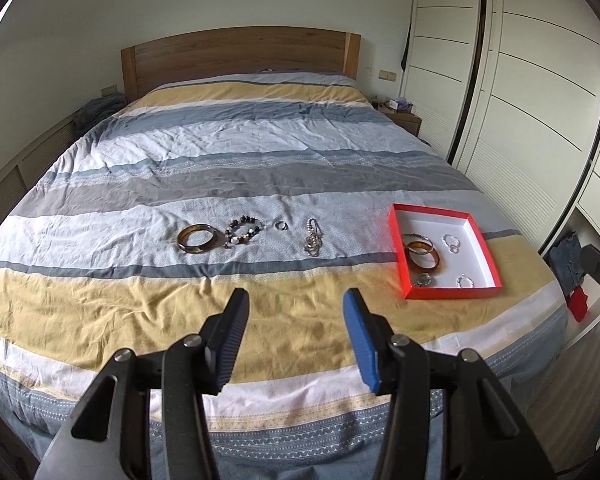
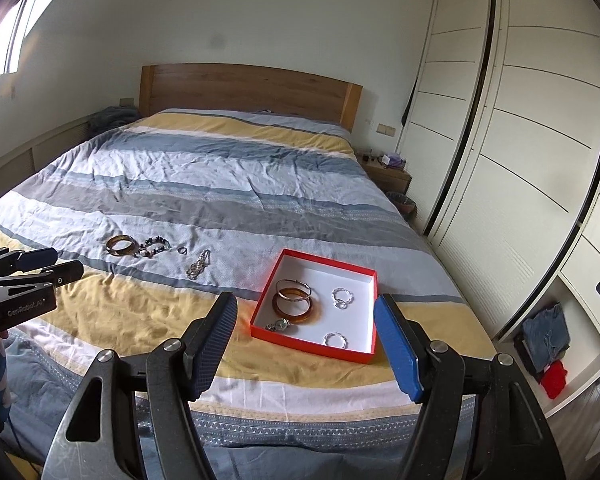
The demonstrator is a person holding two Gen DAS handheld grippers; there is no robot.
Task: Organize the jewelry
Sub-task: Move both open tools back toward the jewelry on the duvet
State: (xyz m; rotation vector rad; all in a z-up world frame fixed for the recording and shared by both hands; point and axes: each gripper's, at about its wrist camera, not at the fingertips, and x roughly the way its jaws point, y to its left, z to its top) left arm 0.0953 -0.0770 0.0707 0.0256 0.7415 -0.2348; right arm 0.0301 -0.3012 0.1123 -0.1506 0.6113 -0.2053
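A wide bed with a blue, grey and yellow striped cover (image 1: 220, 184) stands against a wooden headboard (image 1: 240, 54), beside tall white wardrobe doors (image 2: 520, 128) and a low wooden nightstand (image 2: 388, 176).

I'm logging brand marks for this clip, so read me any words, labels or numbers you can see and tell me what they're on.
"GenRobot.AI": white print on the black body of the left gripper, seen in the right wrist view; the last letters are a little blurred.
No other text can be read, on the red box or elsewhere.

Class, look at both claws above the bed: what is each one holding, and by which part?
Nothing is held. The left claw and right claw are both open and empty above the bedspread.
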